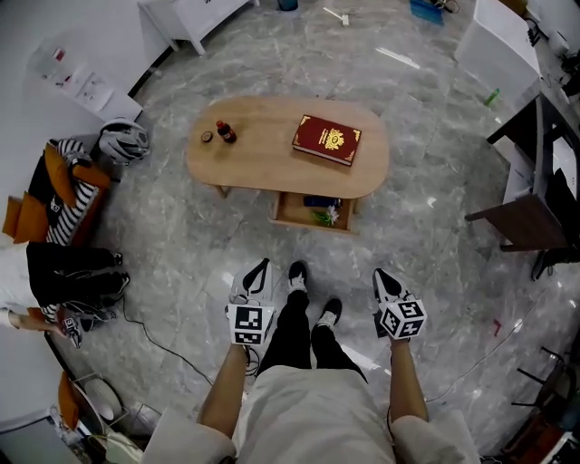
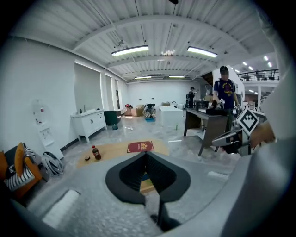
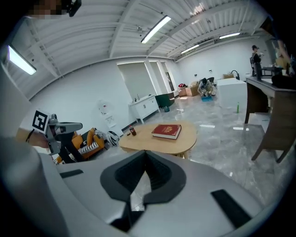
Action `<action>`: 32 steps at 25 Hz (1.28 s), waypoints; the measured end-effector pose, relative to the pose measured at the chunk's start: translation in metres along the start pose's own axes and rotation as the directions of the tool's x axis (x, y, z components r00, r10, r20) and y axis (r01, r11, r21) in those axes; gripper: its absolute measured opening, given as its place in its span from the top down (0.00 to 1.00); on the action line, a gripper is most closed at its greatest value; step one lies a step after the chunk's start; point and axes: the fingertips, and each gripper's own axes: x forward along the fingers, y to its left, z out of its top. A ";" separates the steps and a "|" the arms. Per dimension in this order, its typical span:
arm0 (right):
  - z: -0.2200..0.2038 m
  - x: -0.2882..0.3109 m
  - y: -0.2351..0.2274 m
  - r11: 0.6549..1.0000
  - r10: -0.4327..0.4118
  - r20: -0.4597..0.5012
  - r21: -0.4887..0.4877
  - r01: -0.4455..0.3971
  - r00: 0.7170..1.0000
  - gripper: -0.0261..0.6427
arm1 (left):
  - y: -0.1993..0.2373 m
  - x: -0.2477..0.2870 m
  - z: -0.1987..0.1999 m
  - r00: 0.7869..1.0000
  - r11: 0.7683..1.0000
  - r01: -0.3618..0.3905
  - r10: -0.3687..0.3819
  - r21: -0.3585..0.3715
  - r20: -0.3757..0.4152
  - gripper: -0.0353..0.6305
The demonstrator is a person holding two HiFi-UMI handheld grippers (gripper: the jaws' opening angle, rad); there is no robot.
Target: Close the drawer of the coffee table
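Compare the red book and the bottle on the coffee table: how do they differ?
The book lies flat; the bottle stands upright. The book is broad and red; the bottle is slim and dark. Both rest on the coffee table, apart from each other.

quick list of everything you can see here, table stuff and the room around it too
coffee table: one, light wood, mid-floor
drawer: one, wood, pulled open under the table's near side, items inside
book: one, red, flat on the tabletop
bottle: one, dark with red cap, upright on the tabletop
small round thing: one, dark, beside the bottle
seat: one, orange with striped cushion, left edge
desk: one, dark, right edge
cabinet: one, white, top left
shoes: two, black, below the drawer
left gripper: one, white and black, fingers together, empty
right gripper: one, white and black, fingers together, empty
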 end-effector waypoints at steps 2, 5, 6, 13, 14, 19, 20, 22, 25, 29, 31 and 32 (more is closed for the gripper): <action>0.003 0.008 -0.004 1.000 -0.006 -0.008 0.006 0.006 1.000 0.94 | 0.006 0.010 0.001 1.000 1.000 0.004 -0.005 -0.017 -0.018 0.93; 0.015 0.020 -0.006 0.999 -0.031 -0.016 -0.026 0.031 0.999 0.94 | 0.020 0.025 0.008 0.999 1.000 0.001 -0.002 -0.019 -0.032 0.93; 0.020 0.023 -0.007 0.999 -0.044 -0.016 -0.033 0.043 0.999 0.94 | 0.023 0.031 0.012 1.000 1.000 -0.001 0.001 -0.001 -0.030 0.93; 0.037 0.045 -0.014 0.993 -0.116 -0.049 -0.013 0.115 0.992 0.94 | 0.022 0.078 0.041 0.992 0.993 0.115 -0.116 0.032 0.053 0.93; 0.039 0.049 -0.013 0.992 -0.123 -0.059 -0.025 0.121 0.991 0.94 | 0.027 0.087 0.039 0.991 0.992 0.124 -0.125 0.020 0.050 0.93; 0.050 0.087 -0.003 0.992 -0.112 -0.111 -0.074 0.104 0.987 0.94 | 0.061 0.124 0.027 0.990 0.990 0.138 -0.137 -0.025 0.021 0.93; 0.048 0.097 0.004 0.995 -0.084 -0.120 -0.071 0.075 0.989 0.94 | 0.066 0.127 0.024 0.990 0.990 0.143 -0.143 -0.012 0.013 0.93; 0.040 0.112 0.017 0.996 -0.028 -0.150 -0.093 0.014 0.988 0.94 | 0.068 0.132 0.016 0.986 0.986 0.167 -0.167 0.014 -0.006 0.93; 0.030 0.125 0.018 0.989 -0.008 -0.192 -0.147 -0.021 0.981 0.94 | 0.068 0.146 0.003 0.982 0.982 0.189 -0.189 0.019 -0.027 0.93; 0.023 0.132 0.006 0.994 0.013 -0.165 -0.102 -0.030 0.986 0.94 | 0.073 0.159 -0.009 0.984 0.984 0.173 -0.171 0.041 -0.044 0.93; 0.014 0.138 -0.001 0.995 0.022 -0.154 -0.095 -0.037 0.988 0.94 | 0.072 0.161 -0.014 0.985 0.981 0.169 -0.166 0.094 -0.045 0.93; 0.006 0.144 -0.006 0.994 0.023 -0.150 -0.099 -0.038 0.988 0.94 | 0.072 0.164 -0.018 0.986 0.980 0.167 -0.164 0.111 -0.040 0.93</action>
